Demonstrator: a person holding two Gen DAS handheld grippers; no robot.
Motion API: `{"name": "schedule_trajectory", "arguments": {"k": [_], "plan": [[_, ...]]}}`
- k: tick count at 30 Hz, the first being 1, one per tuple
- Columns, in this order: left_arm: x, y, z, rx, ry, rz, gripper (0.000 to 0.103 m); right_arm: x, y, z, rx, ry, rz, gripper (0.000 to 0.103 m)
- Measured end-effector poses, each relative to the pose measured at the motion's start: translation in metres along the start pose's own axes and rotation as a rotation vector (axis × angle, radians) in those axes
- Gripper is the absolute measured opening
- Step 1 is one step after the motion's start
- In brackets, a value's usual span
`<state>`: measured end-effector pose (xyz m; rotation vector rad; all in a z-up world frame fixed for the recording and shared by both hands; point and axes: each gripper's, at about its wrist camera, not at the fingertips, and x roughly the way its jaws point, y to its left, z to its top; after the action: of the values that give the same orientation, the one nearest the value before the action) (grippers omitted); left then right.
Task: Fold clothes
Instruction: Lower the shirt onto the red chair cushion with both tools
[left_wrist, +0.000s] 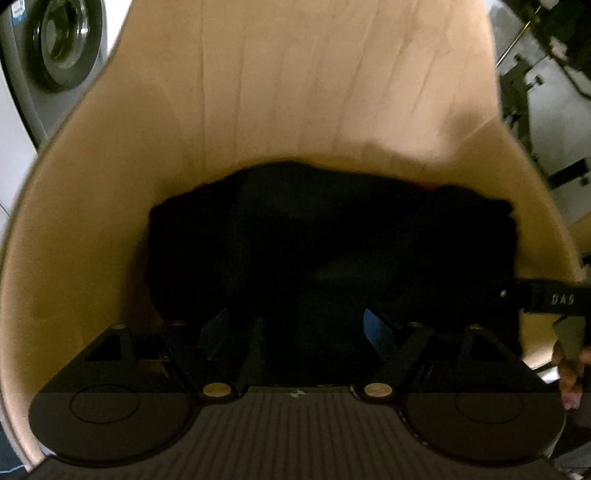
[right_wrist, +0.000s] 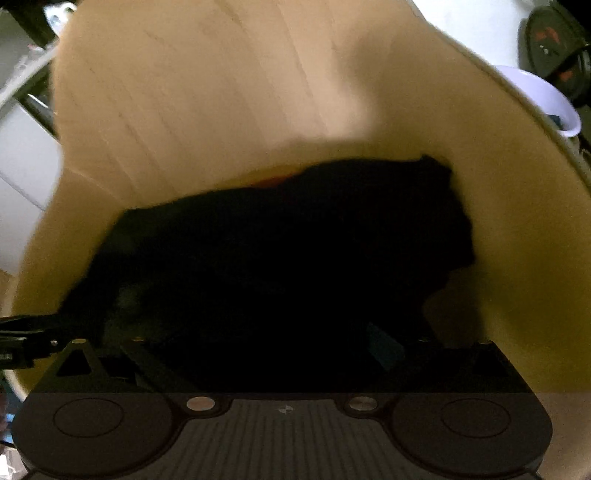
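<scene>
The left gripper (left_wrist: 295, 332) is reaching with fingers spread over the near edge of a black garment (left_wrist: 325, 251); whether they are pinching cloth is unclear. The right gripper (right_wrist: 266, 350) is sitting likewise, its grip also unclear. Beyond, the garment is lying bunched on a wooden table (left_wrist: 295, 74).

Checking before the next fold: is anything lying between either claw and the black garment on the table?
Nothing visible. The black garment lies on the wooden table directly ahead of the left claw, and directly ahead of the right claw too. The dark cloth hides the fingertips, so contact is unclear.
</scene>
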<state>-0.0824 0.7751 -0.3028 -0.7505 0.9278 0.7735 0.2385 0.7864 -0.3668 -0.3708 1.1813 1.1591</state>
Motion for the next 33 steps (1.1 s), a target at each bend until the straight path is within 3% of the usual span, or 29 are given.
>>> {"name": "schedule_trajectory", "arguments": {"k": [2, 4, 6, 9, 11, 13, 18, 23, 28, 33], "plan": [[0.006, 0.011, 0.0, -0.011, 0.016, 0.011, 0.081, 0.006, -0.011, 0.002, 0.014, 0.006, -0.041, 0.08], [0.01, 0.018, 0.003, -0.022, 0.029, 0.021, 0.081, 0.004, -0.017, 0.005, 0.04, 0.028, -0.016, 0.078], [0.01, 0.019, 0.009, -0.041, 0.033, 0.017, 0.079, -0.006, -0.01, 0.009, 0.039, 0.004, -0.005, 0.079], [-0.005, 0.015, 0.016, -0.066, -0.024, -0.006, 0.079, -0.026, 0.006, 0.016, 0.003, -0.078, 0.027, 0.102], [-0.004, 0.012, 0.024, -0.07, -0.042, -0.034, 0.083, -0.027, 0.016, 0.026, -0.058, -0.122, 0.032, 0.102], [0.004, 0.01, 0.033, -0.073, -0.035, -0.056, 0.084, -0.01, 0.018, 0.04, -0.074, -0.089, 0.002, 0.102], [0.035, 0.017, 0.036, -0.121, 0.003, -0.013, 0.084, 0.045, 0.014, 0.062, -0.08, 0.042, -0.047, 0.102], [0.05, 0.008, 0.042, -0.102, 0.011, 0.031, 0.085, 0.072, 0.006, 0.068, -0.022, 0.085, -0.011, 0.102], [0.043, 0.002, 0.045, -0.101, -0.003, 0.061, 0.087, 0.059, 0.005, 0.078, 0.015, 0.071, 0.008, 0.101], [0.016, -0.004, 0.038, -0.112, -0.068, 0.053, 0.087, 0.01, 0.017, 0.063, 0.013, -0.005, 0.094, 0.102]]}}
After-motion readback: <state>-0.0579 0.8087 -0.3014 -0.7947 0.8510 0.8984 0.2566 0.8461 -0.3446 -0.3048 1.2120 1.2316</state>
